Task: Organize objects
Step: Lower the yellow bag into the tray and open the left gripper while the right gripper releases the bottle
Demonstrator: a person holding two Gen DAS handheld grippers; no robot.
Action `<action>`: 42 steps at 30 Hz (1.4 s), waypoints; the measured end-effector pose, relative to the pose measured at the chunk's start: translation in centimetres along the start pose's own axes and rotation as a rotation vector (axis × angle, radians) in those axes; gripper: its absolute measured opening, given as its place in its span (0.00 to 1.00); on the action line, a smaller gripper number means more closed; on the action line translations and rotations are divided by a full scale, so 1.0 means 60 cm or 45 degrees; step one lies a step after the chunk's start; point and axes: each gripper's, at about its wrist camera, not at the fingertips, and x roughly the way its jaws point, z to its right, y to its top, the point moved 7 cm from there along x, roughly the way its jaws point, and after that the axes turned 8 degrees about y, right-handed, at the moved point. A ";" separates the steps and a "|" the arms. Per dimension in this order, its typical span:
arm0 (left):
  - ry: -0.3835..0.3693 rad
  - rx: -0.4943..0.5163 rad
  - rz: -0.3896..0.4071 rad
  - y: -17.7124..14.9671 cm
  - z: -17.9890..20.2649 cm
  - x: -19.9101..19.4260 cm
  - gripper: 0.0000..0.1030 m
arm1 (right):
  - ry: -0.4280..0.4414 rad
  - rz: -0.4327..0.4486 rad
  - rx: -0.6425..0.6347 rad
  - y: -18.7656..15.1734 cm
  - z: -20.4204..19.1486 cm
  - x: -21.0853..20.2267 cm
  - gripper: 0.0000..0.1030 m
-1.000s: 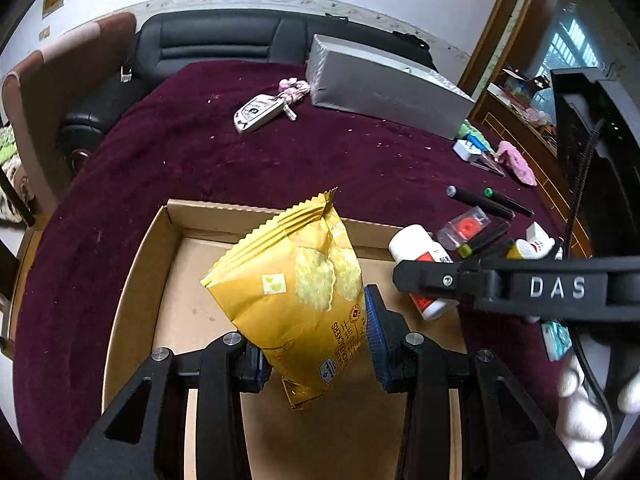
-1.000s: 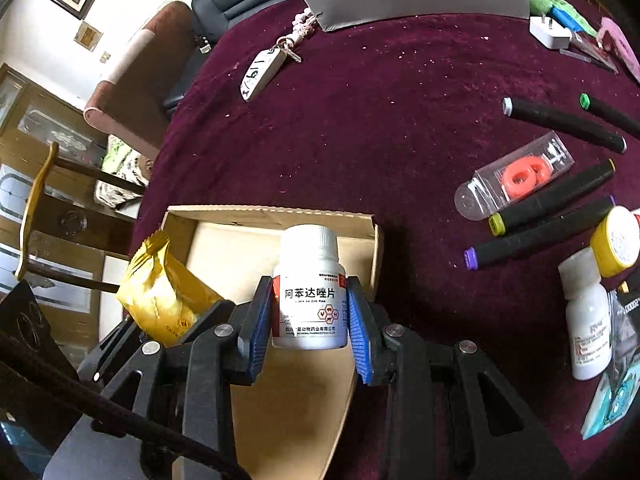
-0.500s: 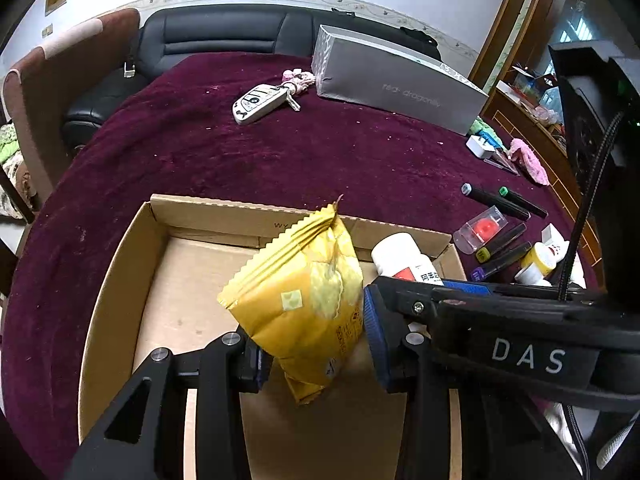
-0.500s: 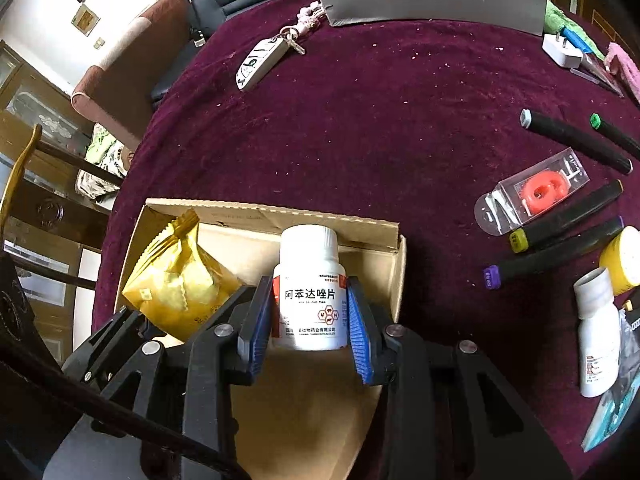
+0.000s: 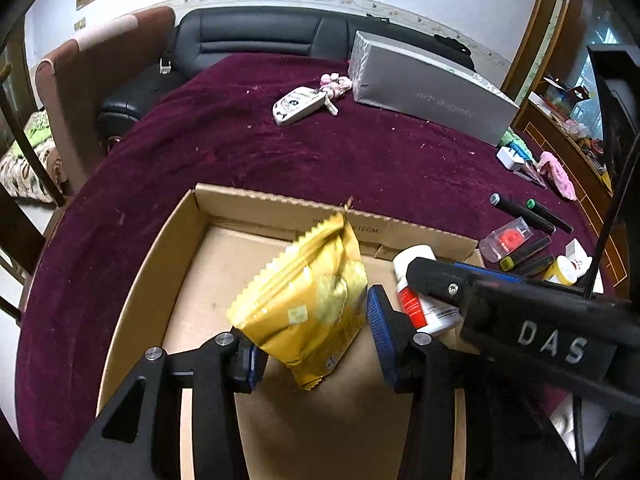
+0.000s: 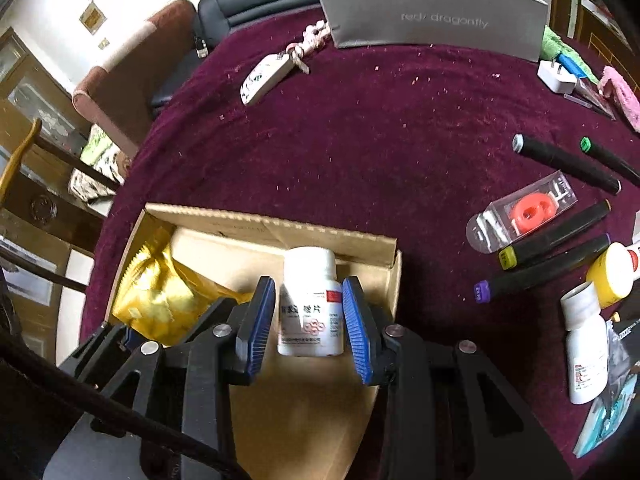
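Crinkled yellow snack packet [image 5: 308, 300] with serrated edges, glossy foil.

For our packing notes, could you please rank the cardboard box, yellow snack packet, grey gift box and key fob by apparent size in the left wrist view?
1. Cardboard box
2. Grey gift box, though it lies farther away
3. Yellow snack packet, enlarged by nearness
4. Key fob

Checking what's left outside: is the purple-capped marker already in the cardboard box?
No, the purple-capped marker lies on the maroon tablecloth, to the right of the cardboard box.
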 end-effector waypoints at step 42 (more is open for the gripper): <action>0.225 -0.401 0.138 -0.119 -0.108 -0.121 0.70 | 0.220 0.160 0.010 -0.170 0.054 -0.202 0.33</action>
